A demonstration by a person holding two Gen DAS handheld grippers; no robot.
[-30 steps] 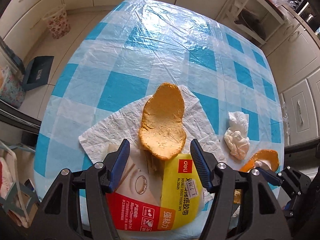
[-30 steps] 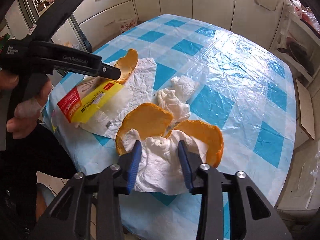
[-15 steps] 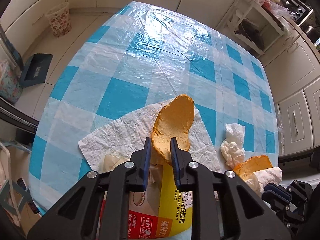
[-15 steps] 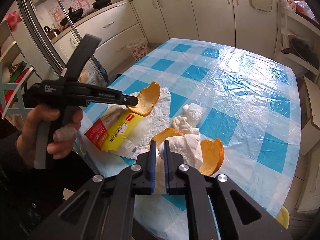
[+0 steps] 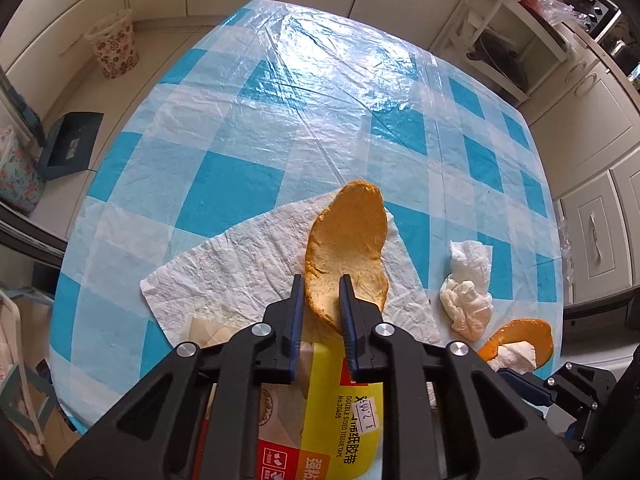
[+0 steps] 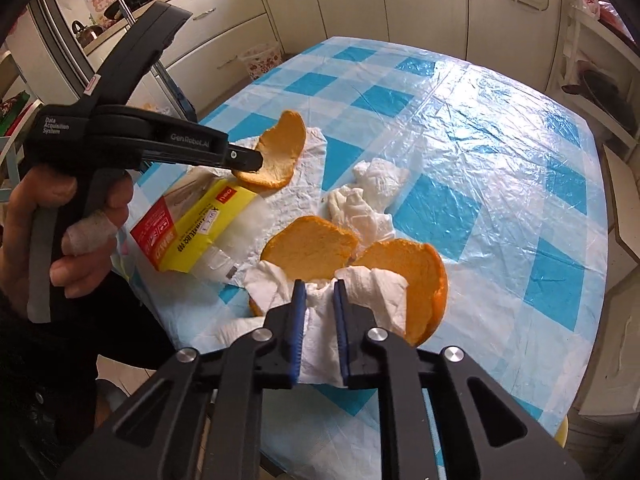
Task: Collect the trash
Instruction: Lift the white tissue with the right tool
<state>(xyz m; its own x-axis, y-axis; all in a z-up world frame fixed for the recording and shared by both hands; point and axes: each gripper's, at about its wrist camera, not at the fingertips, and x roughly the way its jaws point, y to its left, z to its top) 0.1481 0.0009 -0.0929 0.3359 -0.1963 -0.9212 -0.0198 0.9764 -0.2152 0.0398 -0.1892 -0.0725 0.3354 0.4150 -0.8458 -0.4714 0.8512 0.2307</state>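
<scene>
A long orange peel (image 5: 348, 232) stands tilted up off the white paper towel (image 5: 240, 272). My left gripper (image 5: 322, 280) is closing its jaws on the peel's near end, pads pressing it; the right wrist view shows the left gripper (image 6: 252, 160) pinching the peel (image 6: 284, 148). My right gripper (image 6: 319, 286) is shut on a white tissue (image 6: 372, 284) that lies bunched over two more peel halves (image 6: 312, 248) at the table's near edge. A yellow and red tape package (image 6: 188, 228) lies under the left gripper. A crumpled tissue ball (image 6: 368, 192) rests between the peels.
The blue-checked table (image 5: 320, 100) has a shiny plastic cover. A floral waste bin (image 5: 116, 44) stands on the floor beyond the far left corner. Cabinets ring the room. A person's hand (image 6: 60, 220) grips the left gripper's handle.
Both grippers went from open to closed, the left on the long peel, the right on the tissue. The long peel's near end has lifted off the paper towel.
</scene>
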